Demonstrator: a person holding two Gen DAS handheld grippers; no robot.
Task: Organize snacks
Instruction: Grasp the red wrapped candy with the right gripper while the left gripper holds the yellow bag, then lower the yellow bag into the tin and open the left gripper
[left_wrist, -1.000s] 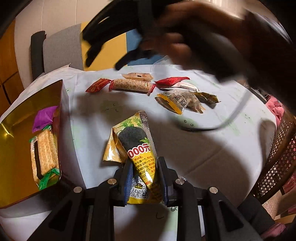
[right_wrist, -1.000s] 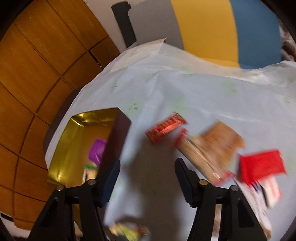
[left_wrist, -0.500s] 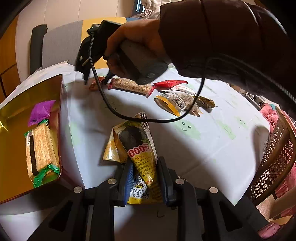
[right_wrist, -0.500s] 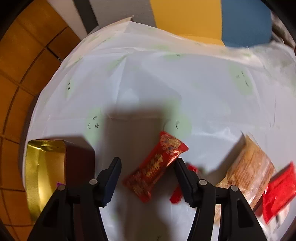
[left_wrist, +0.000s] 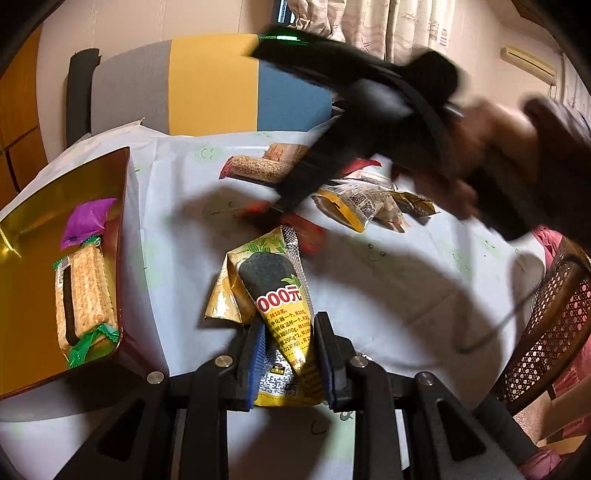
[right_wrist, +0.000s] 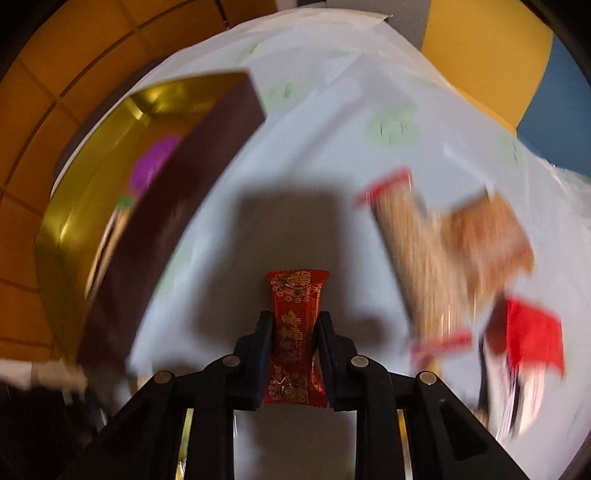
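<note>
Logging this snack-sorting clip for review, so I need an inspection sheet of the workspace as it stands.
Surface: table under a pale cloth with faint green prints.
Job's things: gold box at left holding a cracker pack and a purple packet; yellow snack bag; red candy; loose snack pile farther back.
Clutter: nothing seen.
Grippers: left claw shut on the yellow snack bag; right claw shut on the red candy.
Cables: a dark cable hangs at right, blurred.
Surroundings: grey, yellow and blue chair back; wicker chair; curtains.
</note>
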